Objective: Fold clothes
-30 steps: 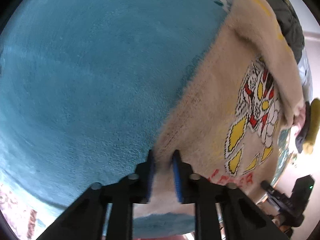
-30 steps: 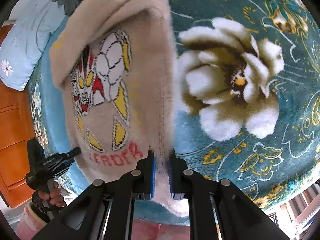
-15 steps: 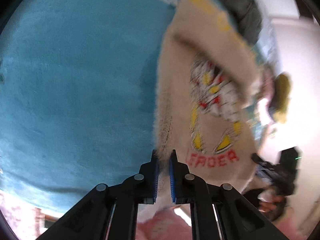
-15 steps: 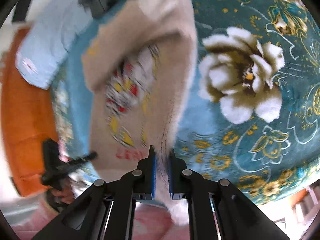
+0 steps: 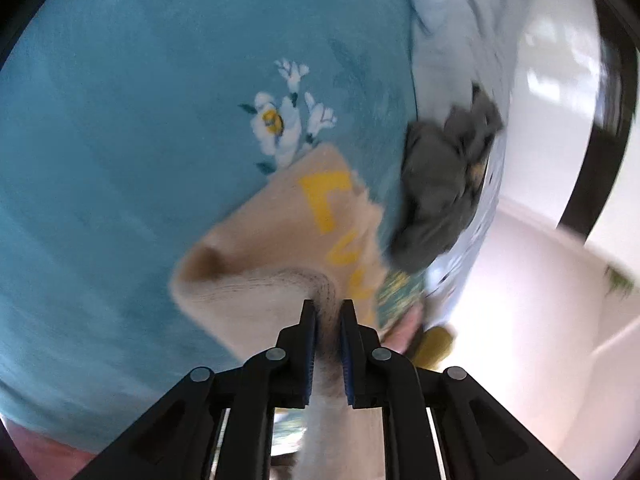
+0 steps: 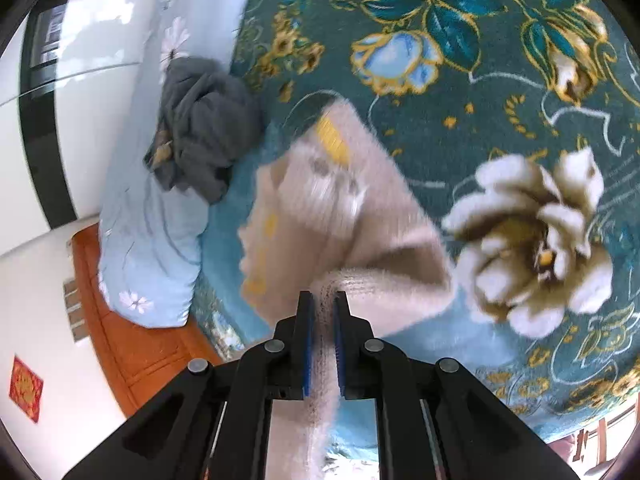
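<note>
Both grippers pinch the hem of the beige sweater: left gripper and right gripper each have jaws pressed on fuzzy fabric, one corner apiece so the edge stays spread. The sweater is doubled over above the blue floral blanket, likely mid-fold. A gray garment sits crumpled near the pillow, apart.

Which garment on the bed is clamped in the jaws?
The beige sweater with yellow lettering: both grippers pinch its edge. The dark grey garment lies bunched and untouched against the light blue pillow.
</note>
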A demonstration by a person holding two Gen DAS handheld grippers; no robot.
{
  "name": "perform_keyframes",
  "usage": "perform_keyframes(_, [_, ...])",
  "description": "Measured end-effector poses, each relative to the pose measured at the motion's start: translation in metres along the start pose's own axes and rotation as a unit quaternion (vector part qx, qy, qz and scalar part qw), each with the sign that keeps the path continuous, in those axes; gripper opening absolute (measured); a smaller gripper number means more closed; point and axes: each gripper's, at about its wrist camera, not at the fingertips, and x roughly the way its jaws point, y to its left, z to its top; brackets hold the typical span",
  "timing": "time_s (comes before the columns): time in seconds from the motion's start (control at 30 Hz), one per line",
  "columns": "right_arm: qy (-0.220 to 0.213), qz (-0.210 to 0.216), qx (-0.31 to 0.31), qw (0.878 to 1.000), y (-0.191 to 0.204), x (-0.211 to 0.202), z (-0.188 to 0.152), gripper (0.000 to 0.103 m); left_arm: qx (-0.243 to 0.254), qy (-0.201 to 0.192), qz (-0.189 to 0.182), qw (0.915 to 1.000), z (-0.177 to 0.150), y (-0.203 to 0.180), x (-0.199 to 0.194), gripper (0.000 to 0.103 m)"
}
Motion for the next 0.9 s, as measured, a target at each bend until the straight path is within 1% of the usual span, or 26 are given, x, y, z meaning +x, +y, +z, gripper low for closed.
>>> perform_keyframes(0.07, [-0.001, -0.009, 0.008, 1.000, 0.000, 0.005, 0.010, 0.010, -0.012, -0.003, -0.011, 0.9999, 0.002, -0.003, 0.002, 0.017])
perform_keyframes(0.13, [-0.007, -0.015, 0.014, 1.000, -0.001, 0.006, 0.018, 0.013, -0.012, -0.004, -0.011, 0.9999, 0.006, -0.005, 0.006, 0.019])
perform_keyframes(0.23, [-0.015, -0.028, 0.015, 0.999, -0.002, 0.004, 0.026, 0.013, -0.027, -0.013, -0.007, 0.9995, 0.012, 0.007, 0.006, 0.023])
perform_keyframes(0.33, [-0.021, -0.042, 0.011, 0.999, -0.003, 0.000, 0.033, 0.013, -0.049, -0.027, 0.001, 0.9984, 0.018, 0.018, 0.004, 0.023])
perform_keyframes(0.43, [-0.026, -0.056, 0.007, 0.998, -0.004, -0.003, 0.041, 0.013, -0.055, -0.034, 0.012, 0.9978, 0.021, 0.024, 0.002, 0.023])
perform_keyframes(0.57, [-0.024, -0.077, -0.010, 0.997, -0.002, 0.000, 0.043, 0.013, 0.001, -0.030, 0.066, 0.9974, 0.022, 0.007, 0.016, 0.023])
perform_keyframes(0.6, [-0.021, -0.087, -0.022, 0.996, 0.001, 0.004, 0.044, 0.018, 0.017, -0.029, 0.080, 0.9962, 0.023, 0.002, 0.020, 0.023])
perform_keyframes(0.63, [-0.018, -0.099, -0.036, 0.994, 0.005, 0.007, 0.044, 0.025, 0.032, -0.028, 0.095, 0.9946, 0.023, -0.003, 0.024, 0.023])
perform_keyframes(0.67, [-0.016, -0.110, -0.050, 0.993, 0.009, 0.011, 0.044, 0.029, 0.048, -0.026, 0.109, 0.9925, 0.023, -0.008, 0.028, 0.025])
perform_keyframes(0.7, [-0.013, -0.121, -0.068, 0.990, 0.014, 0.015, 0.045, 0.038, 0.063, -0.025, 0.123, 0.9901, 0.023, -0.013, 0.032, 0.029])
perform_keyframes(0.73, [-0.011, -0.127, -0.081, 0.989, 0.018, 0.019, 0.045, 0.043, 0.079, -0.024, 0.137, 0.9871, 0.023, -0.018, 0.036, 0.034])
perform_keyframes(0.8, [-0.004, -0.143, -0.105, 0.984, 0.024, 0.028, 0.046, 0.043, 0.109, -0.022, 0.165, 0.9799, 0.024, -0.027, 0.044, 0.038])
perform_keyframes(0.87, [0.004, -0.161, -0.126, 0.979, 0.031, 0.038, 0.047, 0.043, 0.140, -0.019, 0.193, 0.9710, 0.024, -0.037, 0.051, 0.042])
perform_keyframes(0.9, [0.008, -0.169, -0.138, 0.976, 0.035, 0.045, 0.047, 0.044, 0.155, -0.018, 0.207, 0.9659, 0.024, -0.042, 0.055, 0.048])
